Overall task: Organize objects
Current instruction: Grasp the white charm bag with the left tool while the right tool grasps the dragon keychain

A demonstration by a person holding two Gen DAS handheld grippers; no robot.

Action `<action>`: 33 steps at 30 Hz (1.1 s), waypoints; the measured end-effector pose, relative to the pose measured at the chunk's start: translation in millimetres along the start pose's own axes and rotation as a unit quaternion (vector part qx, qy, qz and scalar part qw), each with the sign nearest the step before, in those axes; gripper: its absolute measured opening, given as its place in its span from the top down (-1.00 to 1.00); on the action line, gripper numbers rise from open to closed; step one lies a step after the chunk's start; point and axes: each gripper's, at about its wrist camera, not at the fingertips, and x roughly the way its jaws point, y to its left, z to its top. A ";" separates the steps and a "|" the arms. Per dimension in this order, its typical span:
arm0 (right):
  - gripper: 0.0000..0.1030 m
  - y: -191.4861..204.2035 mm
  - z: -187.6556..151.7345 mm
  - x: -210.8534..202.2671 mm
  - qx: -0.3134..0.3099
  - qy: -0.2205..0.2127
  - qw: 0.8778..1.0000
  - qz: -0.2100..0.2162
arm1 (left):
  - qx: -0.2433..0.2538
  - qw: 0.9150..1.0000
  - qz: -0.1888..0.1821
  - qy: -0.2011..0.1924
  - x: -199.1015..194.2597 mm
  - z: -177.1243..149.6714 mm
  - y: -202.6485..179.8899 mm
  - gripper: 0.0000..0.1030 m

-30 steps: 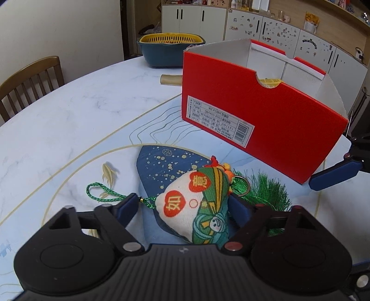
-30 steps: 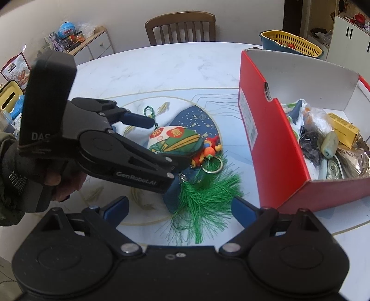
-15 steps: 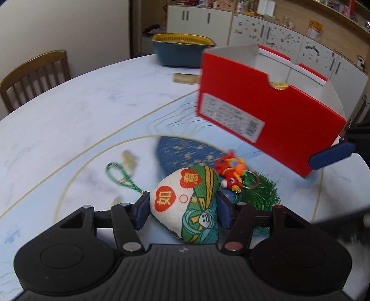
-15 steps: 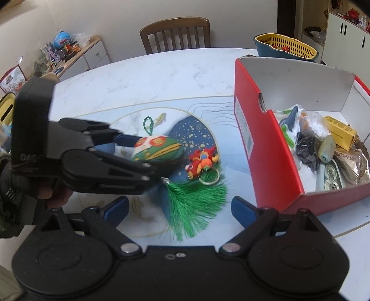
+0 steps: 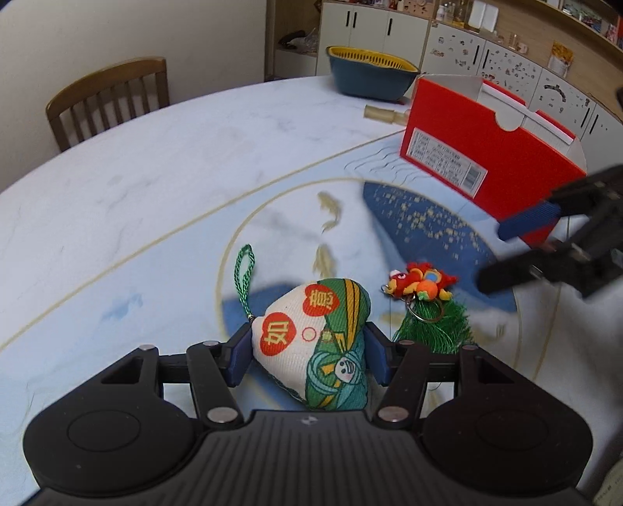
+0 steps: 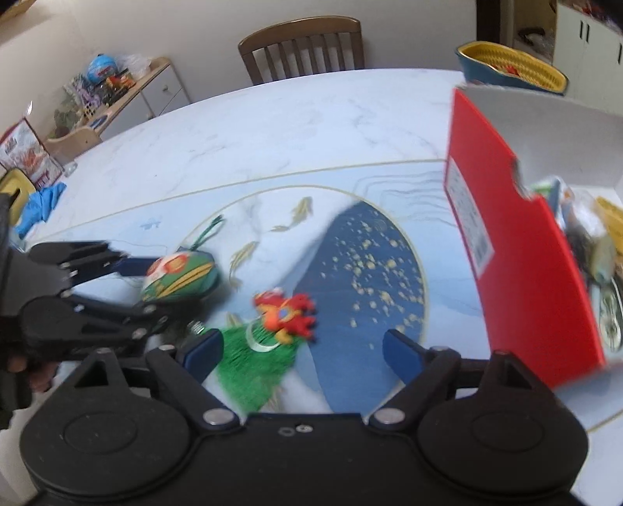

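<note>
Two blue pads (image 5: 238, 360) of left gripper (image 5: 307, 360) closed on both sides of embroidered sachet (image 5: 315, 342), green cord loop (image 5: 243, 272) trailing to its left. Red plush charm (image 5: 420, 282) and green tassel (image 5: 436, 329) lying just right of sachet on marble table (image 5: 163, 175). Right gripper (image 6: 301, 348) spread wide, holding nothing, above tassel. Red box (image 5: 486, 159) well beyond, open-topped, with mixed items inside.

Marble table (image 5: 163, 163) w/ wooden chair (image 5: 109, 101), white cabinets (image 5: 373, 31) behind, cream wall (image 5: 117, 31).
</note>
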 end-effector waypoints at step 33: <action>0.25 0.7 5.5 29.6 -0.013 0.010 0.999 -0.048 | -0.035 0.999 0.016 -0.019 -17.3 -8.1 -2.2 -0.13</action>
